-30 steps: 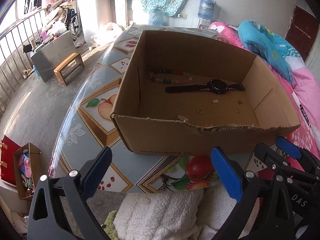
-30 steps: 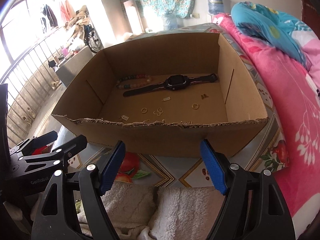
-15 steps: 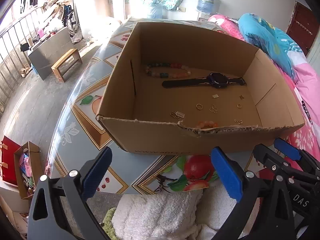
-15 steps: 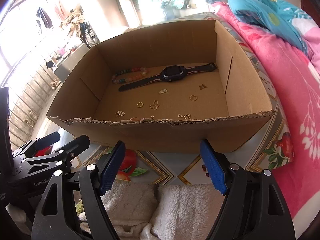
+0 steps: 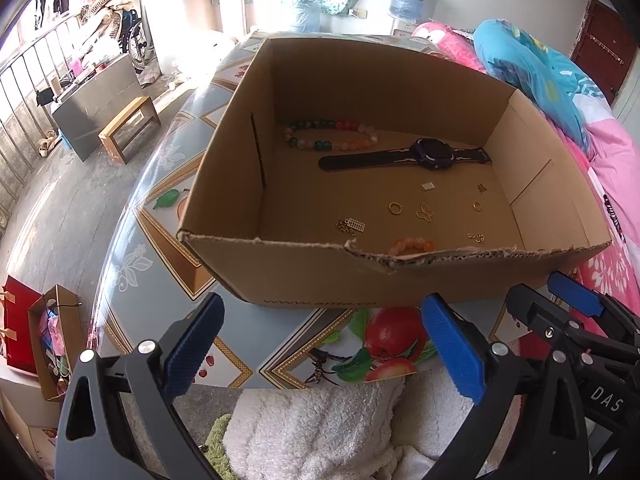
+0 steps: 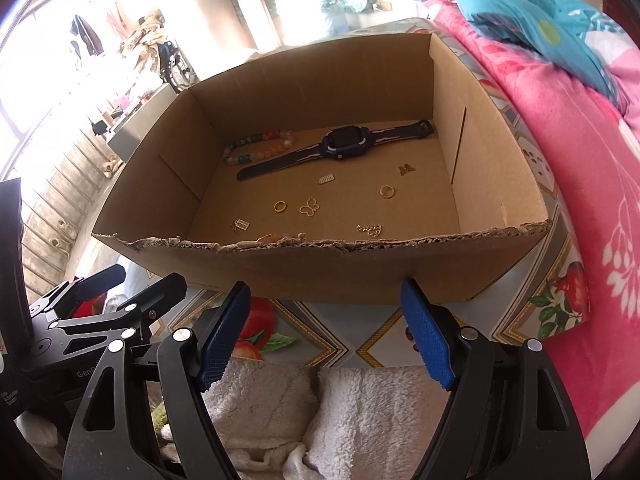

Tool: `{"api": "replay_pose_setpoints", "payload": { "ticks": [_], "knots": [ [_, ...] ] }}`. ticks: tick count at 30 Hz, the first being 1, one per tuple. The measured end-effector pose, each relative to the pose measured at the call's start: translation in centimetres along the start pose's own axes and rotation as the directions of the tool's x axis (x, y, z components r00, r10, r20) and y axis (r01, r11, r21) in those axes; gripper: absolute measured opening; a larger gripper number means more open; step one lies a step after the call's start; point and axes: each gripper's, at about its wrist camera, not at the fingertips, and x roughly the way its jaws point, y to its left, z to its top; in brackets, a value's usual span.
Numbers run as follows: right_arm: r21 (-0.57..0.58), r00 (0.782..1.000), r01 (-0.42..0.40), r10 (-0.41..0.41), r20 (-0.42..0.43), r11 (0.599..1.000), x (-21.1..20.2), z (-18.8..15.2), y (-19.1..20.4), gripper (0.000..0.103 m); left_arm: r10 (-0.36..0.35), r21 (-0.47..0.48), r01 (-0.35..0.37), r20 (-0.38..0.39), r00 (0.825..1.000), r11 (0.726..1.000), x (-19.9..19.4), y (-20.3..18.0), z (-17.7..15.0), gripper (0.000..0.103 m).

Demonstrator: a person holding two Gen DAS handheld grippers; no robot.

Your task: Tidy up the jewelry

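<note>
An open cardboard box (image 5: 304,280) (image 6: 360,272) stands on the table and holds the jewelry. Inside lie a dark watch (image 5: 432,152) (image 6: 344,144), a multicoloured bead bracelet (image 5: 332,136) (image 6: 260,146), an orange bead bracelet (image 5: 410,245) by the near wall, gold rings (image 5: 395,207) (image 6: 386,191), a butterfly charm (image 6: 309,208) and small chain pieces (image 6: 370,229). My left gripper (image 5: 320,344) hangs open before the box's near wall, empty. My right gripper (image 6: 326,332) is open and empty too, beside it.
The table has a fruit-patterned cover (image 5: 168,200). White fluffy cloth (image 5: 312,428) (image 6: 360,412) lies under the grippers. A pink blanket (image 6: 580,184) and a blue pillow (image 5: 532,72) lie on the right. A wooden stool (image 5: 128,124) and an open carton (image 5: 48,340) stand on the floor to the left.
Both views now look deeper into the box, so more of its floor shows, including the orange bracelet. Both grippers stay open.
</note>
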Motion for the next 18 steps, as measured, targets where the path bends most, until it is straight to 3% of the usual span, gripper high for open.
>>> {"api": "replay_pose_setpoints", "payload": {
  "ticks": [18],
  "knots": [
    [-0.016,1.000,0.015,-0.016,-0.007,1.000,-0.02,-0.22,0.17,0.073,-0.005,-0.007,0.005,-0.007,1.000,1.000,-0.07,0.16,-0.27,0.097]
  ]
}}
